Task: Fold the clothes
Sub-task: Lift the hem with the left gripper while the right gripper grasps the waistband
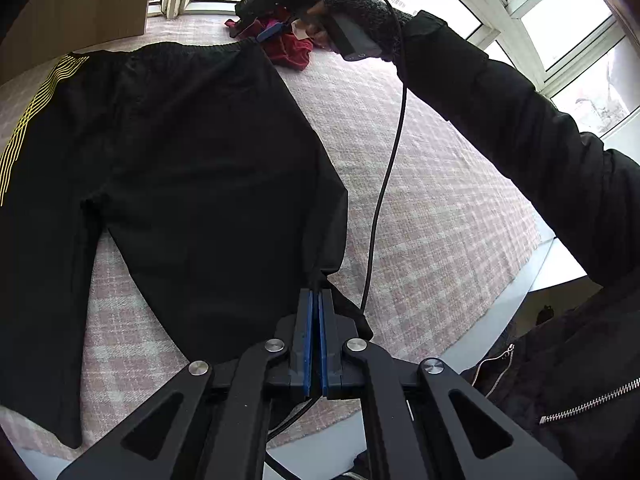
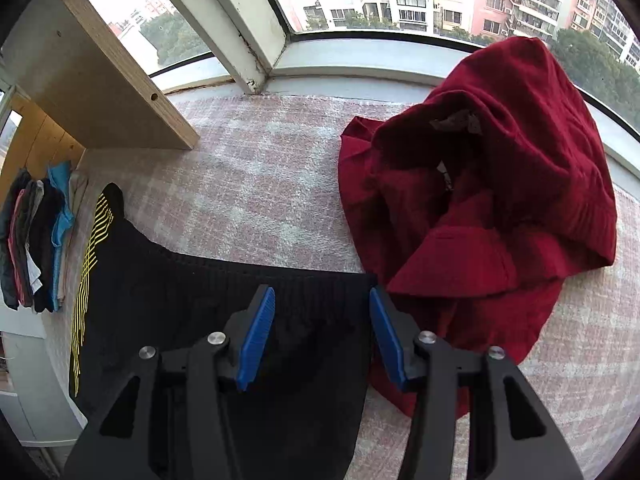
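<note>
Now shorts' [image 1: 192, 184] hem — between left fingers [image 1: 308, 320].

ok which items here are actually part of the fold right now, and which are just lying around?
In the job:
- black shorts, spread flat on the checked cover
- left tongs, shut on a hem corner of the shorts
- right tongs, open above the waistband

Lying about:
- crumpled red garment
- stack of folded clothes
- wooden board
</note>
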Motion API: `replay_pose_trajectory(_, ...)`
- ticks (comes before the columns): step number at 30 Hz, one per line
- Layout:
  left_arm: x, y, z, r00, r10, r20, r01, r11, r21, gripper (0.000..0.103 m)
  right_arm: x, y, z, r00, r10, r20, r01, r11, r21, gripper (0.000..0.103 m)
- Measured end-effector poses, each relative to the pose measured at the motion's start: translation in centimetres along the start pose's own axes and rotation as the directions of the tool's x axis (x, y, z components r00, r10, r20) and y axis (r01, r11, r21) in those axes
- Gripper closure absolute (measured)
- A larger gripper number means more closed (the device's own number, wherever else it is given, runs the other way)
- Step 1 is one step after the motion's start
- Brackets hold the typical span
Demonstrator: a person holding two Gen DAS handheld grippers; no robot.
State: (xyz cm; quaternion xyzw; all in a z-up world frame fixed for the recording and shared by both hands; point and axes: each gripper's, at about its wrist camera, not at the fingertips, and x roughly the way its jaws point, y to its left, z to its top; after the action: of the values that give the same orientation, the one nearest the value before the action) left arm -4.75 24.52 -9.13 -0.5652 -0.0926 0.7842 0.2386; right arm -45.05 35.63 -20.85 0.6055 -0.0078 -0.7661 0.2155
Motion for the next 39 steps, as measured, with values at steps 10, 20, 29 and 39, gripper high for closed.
replay_pose_trajectory(10,-0.1,0.1,-0.1,0.999,-0.038,0.01,0.037,0.999,0.039,0.101,0.2,-0.8,0.0,0.997,-0.072,-0.028,0.072,0.997,-0.004,0.058)
replay_pose_trajectory(20,-0.5,1.8,-0.9,0.998,-0.046,0.037,0.045,0.999,0.022,0.101,-0.3,-0.2,0.0,1.0,-0.02,-0.012,0.02,1.0,0.017,0.095)
replay_pose_trajectory(29,-5.3,5.5,-3.5,0.989,-0.079,0.127,0.082,0.996,-0.017,0.101,-6.4,1.9,0.8,0.987,0.147,0.059,-0.155,0.973,0.169,0.095)
replay_pose_trajectory(39,-14.4,17.6,-9.2,0.966,0.051,0.255,-0.002,0.982,-0.19,0.101,-4.5,17.4,4.8,0.985,0.149,0.086,-0.155,0.986,0.058,0.095)
